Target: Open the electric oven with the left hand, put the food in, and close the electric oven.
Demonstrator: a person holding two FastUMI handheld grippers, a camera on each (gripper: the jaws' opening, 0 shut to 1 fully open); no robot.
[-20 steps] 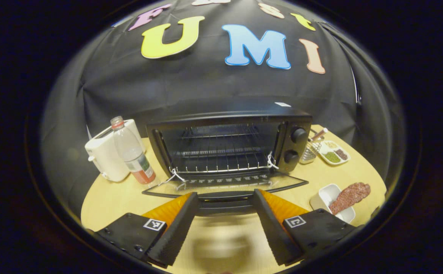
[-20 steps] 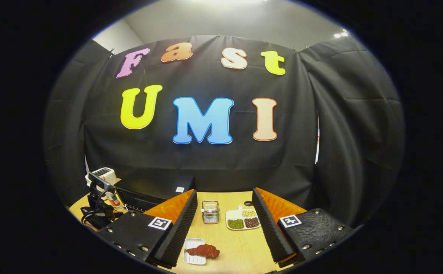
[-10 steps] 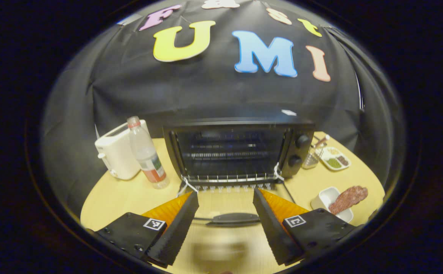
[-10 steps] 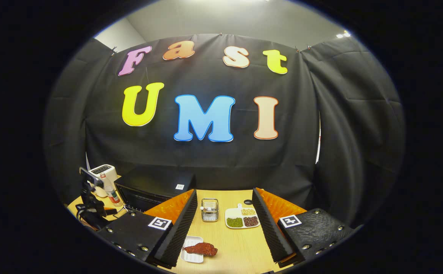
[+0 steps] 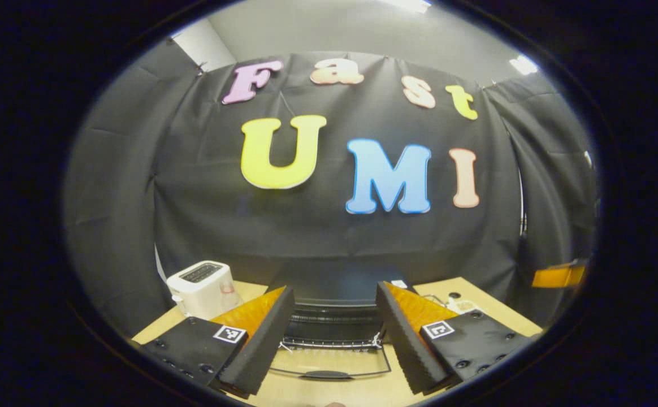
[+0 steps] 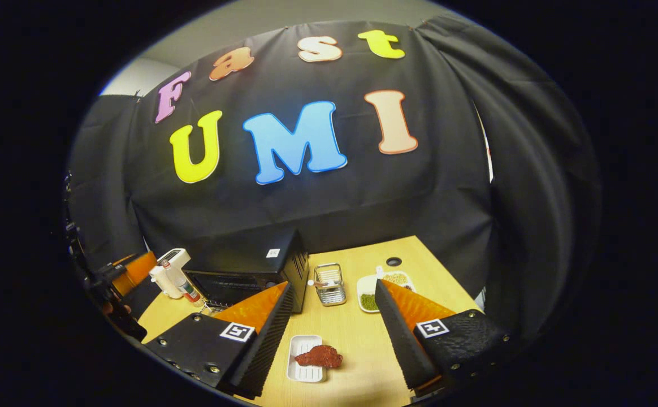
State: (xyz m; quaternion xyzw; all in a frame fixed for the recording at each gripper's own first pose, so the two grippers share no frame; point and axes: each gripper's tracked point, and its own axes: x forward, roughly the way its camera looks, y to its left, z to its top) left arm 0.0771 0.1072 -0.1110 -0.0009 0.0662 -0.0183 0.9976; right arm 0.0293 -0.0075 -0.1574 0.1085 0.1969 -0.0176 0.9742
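The black electric oven (image 5: 334,316) stands between my left gripper's fingers, some way ahead. Its glass door (image 5: 329,362) lies flat and open, handle (image 5: 326,374) nearest me. My left gripper (image 5: 334,288) is open, holds nothing and is clear of the door. In the right gripper view a reddish-brown piece of meat (image 6: 319,357) rests on a small white dish (image 6: 302,370), low between the fingers of my open right gripper (image 6: 333,284). The oven (image 6: 250,265) stands to the left there, and the left gripper (image 6: 128,271) is at the far left.
A white toaster (image 5: 202,285) stands left of the oven, with a plastic bottle (image 6: 185,287) beside it. A wire basket (image 6: 329,284) and a divided plate of seasonings (image 6: 369,289) sit right of the oven on the wooden table (image 6: 363,333).
My left gripper has let go of the door handle and drawn back and upward; the door stays down. My right gripper has tilted down, closer to the meat dish.
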